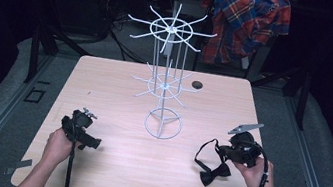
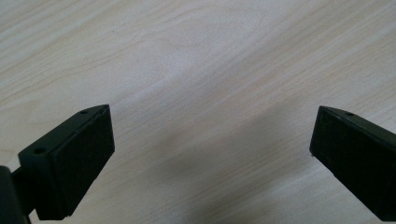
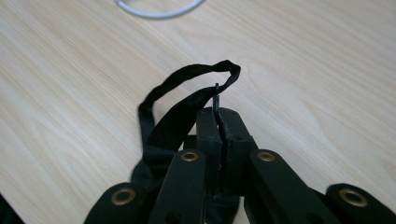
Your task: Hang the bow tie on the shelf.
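High view: your right gripper [image 1: 226, 152], lower right, clamps a bow tie [image 1: 215, 173]; left gripper [image 1: 89, 139] gapes empty. Next, lift toward the wire rack [image 1: 166, 81].

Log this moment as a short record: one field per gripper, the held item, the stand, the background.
left gripper: open, jaws wide apart over bare table
right gripper: shut on bow tie strap
bow tie: black, bow lies on the table, strap loop raised
wire stand: white, upright at table centre, hooks bare
plaid shirt: hangs behind the table
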{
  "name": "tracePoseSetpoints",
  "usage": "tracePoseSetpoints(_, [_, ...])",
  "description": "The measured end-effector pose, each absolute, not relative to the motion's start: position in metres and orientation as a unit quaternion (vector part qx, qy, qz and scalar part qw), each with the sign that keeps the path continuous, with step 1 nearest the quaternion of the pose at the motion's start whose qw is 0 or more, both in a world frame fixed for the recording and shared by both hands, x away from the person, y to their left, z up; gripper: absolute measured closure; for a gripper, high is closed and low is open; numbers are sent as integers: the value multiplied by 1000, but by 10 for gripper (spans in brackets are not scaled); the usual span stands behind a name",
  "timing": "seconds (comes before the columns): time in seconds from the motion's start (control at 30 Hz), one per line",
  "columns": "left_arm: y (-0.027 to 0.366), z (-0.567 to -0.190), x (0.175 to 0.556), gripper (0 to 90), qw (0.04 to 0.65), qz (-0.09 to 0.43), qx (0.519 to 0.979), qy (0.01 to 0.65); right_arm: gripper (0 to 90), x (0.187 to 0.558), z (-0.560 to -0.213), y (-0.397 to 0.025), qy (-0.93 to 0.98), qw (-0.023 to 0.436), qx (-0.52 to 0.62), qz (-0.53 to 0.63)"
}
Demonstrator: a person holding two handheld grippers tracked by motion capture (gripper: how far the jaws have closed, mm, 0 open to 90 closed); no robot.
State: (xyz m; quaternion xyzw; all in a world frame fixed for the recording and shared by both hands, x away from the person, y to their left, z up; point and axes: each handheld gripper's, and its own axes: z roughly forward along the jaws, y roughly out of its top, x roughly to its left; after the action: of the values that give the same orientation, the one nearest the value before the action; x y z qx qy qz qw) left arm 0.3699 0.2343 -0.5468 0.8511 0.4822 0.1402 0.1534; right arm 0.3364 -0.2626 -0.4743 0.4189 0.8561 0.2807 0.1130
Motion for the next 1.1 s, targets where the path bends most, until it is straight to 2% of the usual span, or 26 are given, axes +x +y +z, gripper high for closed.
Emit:
tracePoseSetpoints(0.3, [232, -547, 369, 0, 155, 144, 849, 483, 878, 327, -447, -262, 848, 142, 402, 314])
tracePoseSetpoints(1.1, [233, -548, 371, 0, 156, 139, 848, 486, 878, 329, -433, -251, 851, 159, 383, 322])
